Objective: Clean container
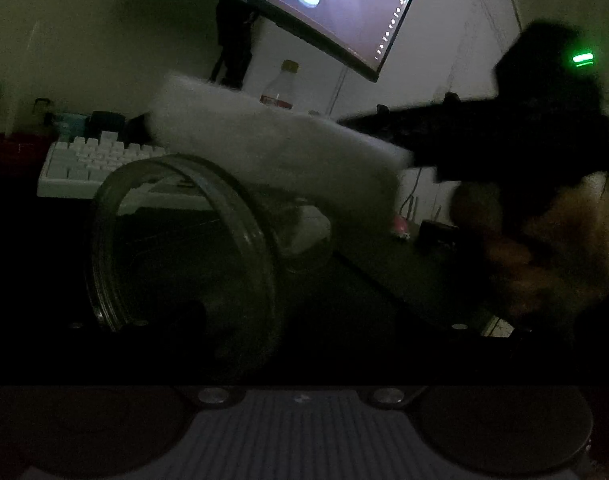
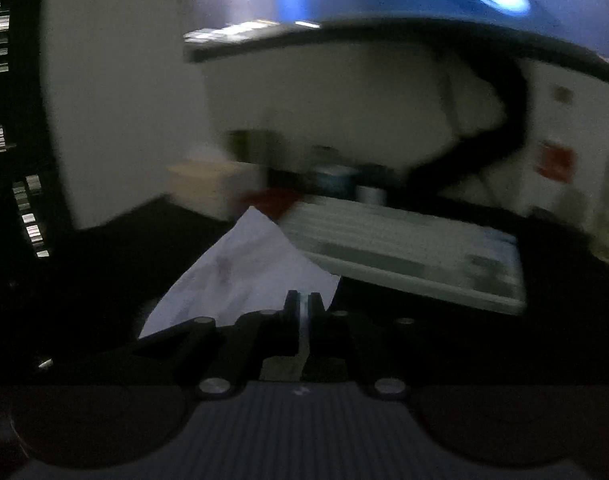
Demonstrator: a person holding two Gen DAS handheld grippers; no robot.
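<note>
The right tongs (image 2: 304,300) point slightly downward, their two black fingers (image 2: 292,304) pressed almost together on a thin edge of a white tissue (image 2: 244,264), which fans out forward and to the left of them. From the left wrist view the same tongs come in from the right as a dark, blurred shape with a green light on the body, a person's hand (image 1: 552,248) wrapped around the grip below; the tissue hangs just above and behind the container.

The clear container (image 1: 180,252), a round jar lying on its side with its open mouth turned toward the left camera, sits low and left of centre in that view. The left tongs' fingers are lost in the dark under it, so I cannot tell whether they are apart or clamped on it.

Behind the container lies a white keyboard (image 1: 92,160) on the dark table (image 1: 404,280). Further back, a bottle (image 1: 280,88) with a yellow cap stands beside the foot of a lit monitor (image 1: 324,4), which overhangs everything. Small dark items crowd the wall to the left of the keyboard.

To the right of the container the table runs bare toward its near edge, under the hand.
</note>
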